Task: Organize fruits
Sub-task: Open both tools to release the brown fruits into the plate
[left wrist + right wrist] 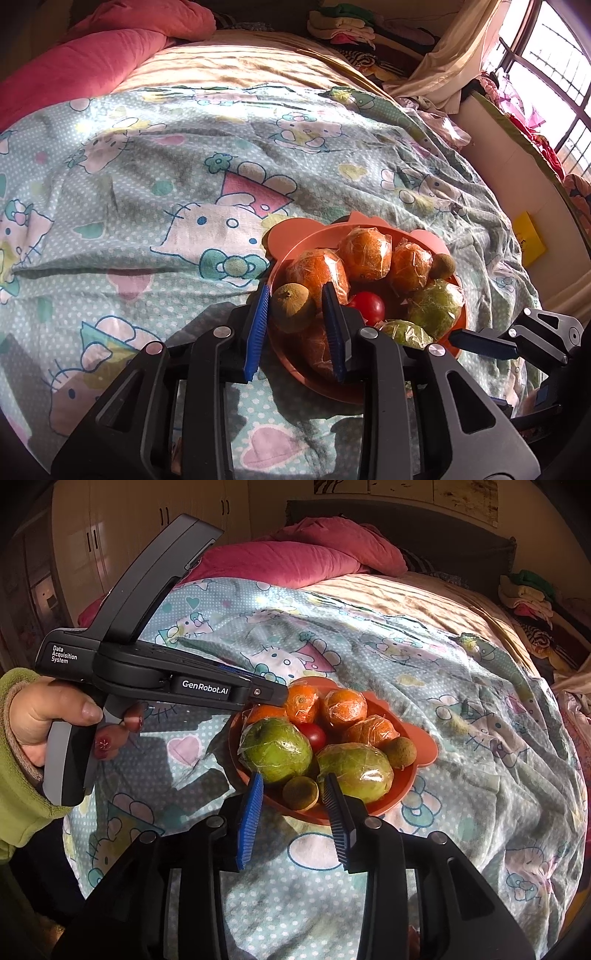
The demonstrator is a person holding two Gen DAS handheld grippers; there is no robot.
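Fruits sit heaped in one orange-pink bowl [424, 755], centre of the right wrist view, resting on a cartoon-cat bedspread [480, 701]. Far left: the person's left hand [55, 720], green sleeve, holds the left gripper [282, 697], whose tip meets the bowl's upper-left rim. Bowl contents, left to right: four wrapped oranges [345, 709] along the back, two wrapped green fruits [277, 751] in front, one red fruit [314, 734] between them, one small brown fruit [300, 793] at the near rim, and a second brown fruit [400, 752] at the right rim. Right gripper [293, 777]: claw narrow but not gripping; the near-rim brown fruit lies between the pads with a clear gap on its left side. In the left wrist view, the left gripper's claw is narrow and closed on a third brown fruit [293, 308] at the bowl's left rim. Open bedspread lies on all sides of the bowl, widest at right. The bed edge drops off at lower left, and a pink quilt [295, 554] bounds the top.
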